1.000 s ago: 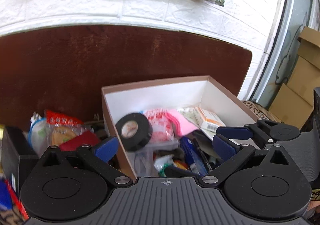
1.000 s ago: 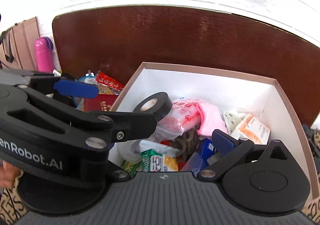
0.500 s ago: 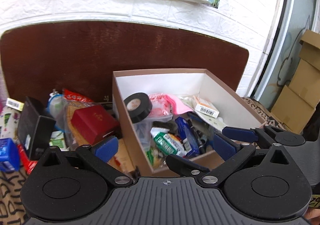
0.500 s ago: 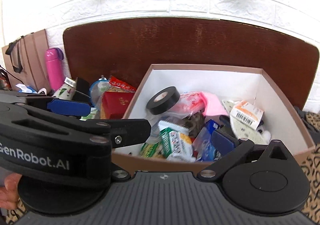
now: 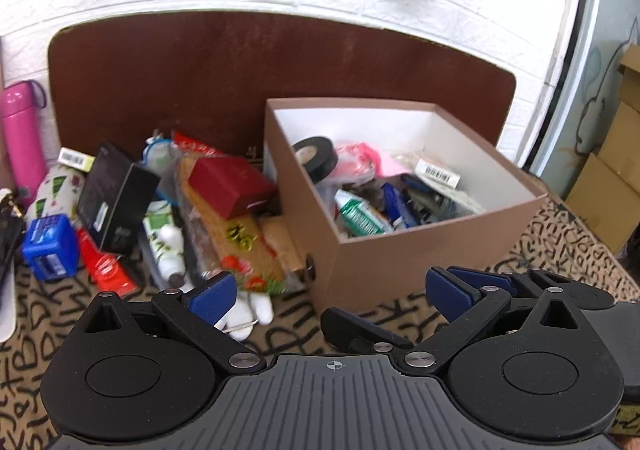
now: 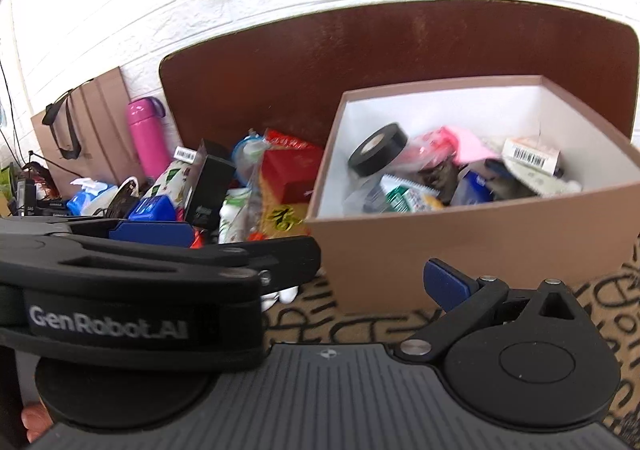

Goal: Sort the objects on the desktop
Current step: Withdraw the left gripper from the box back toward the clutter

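Left gripper (image 5: 328,292) jaws wide apart, empty, hovering over the patterned cloth (image 5: 48,314) in front of the brown cardboard box (image 5: 420,262). Right gripper (image 6: 352,270): only one blue pad visible in its own view, the left gripper's body blocks the other side, so can't tell if it's spread or closed; nothing seen in it. Black tape roll (image 5: 316,158) lies inside the box at its left wall, tilted on other items: green packet (image 5: 360,213), pink bag (image 5: 360,159), barcoded small box (image 5: 438,173). Loose pile sits just left of the box: red box (image 5: 230,185), black box (image 5: 114,197), blue cube (image 5: 50,246), snack bag (image 5: 236,242). Pink bottle (image 5: 22,137) stands at far left by the dark brown board (image 5: 240,69).
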`<state>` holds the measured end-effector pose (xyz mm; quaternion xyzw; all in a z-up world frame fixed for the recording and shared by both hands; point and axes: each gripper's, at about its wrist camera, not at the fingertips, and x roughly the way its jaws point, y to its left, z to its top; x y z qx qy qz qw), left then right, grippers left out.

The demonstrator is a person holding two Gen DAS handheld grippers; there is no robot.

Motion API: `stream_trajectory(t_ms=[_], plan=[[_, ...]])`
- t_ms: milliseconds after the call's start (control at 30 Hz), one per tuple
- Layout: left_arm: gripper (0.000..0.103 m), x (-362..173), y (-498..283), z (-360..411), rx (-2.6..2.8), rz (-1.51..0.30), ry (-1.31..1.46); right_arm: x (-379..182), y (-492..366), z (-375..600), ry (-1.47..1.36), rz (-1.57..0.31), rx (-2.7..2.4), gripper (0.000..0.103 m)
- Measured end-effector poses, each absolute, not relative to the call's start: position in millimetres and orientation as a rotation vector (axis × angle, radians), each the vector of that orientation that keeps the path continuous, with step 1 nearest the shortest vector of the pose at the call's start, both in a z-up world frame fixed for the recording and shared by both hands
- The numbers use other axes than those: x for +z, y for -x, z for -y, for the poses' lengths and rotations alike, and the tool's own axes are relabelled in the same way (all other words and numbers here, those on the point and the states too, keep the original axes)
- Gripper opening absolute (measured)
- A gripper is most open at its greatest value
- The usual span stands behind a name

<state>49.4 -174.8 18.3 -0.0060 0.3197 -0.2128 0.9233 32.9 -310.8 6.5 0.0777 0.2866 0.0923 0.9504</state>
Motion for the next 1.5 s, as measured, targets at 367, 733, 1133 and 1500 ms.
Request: stream_trajectory(t_ms=[367, 733, 1133, 1500], plan=[[0.103, 7.5, -36.3, 152.2, -0.388, -0.691, 0.007, -4.4, -23.5, 283.2, -0.177, -0.637, 0.169, 0.103], [0.103, -3.3, -25.8, 120.6, -0.348, -0.692, 0.064, -10.0, -17.2, 253.6, -0.115, -0.632, 0.22, 0.103], [0.103, -23.1, -34.1, 62.4, -0.29, -0.713, 0.131, -23.1, -25.8, 213.8, -0.027, -0.592, 0.366, 0.103], [0.103, -27.8, -61.0, -0.3, -0.221, -0.696, 0.153, -26.9, -56.4, 157.3, 0.094, -0.57, 0.478, 0.103]])
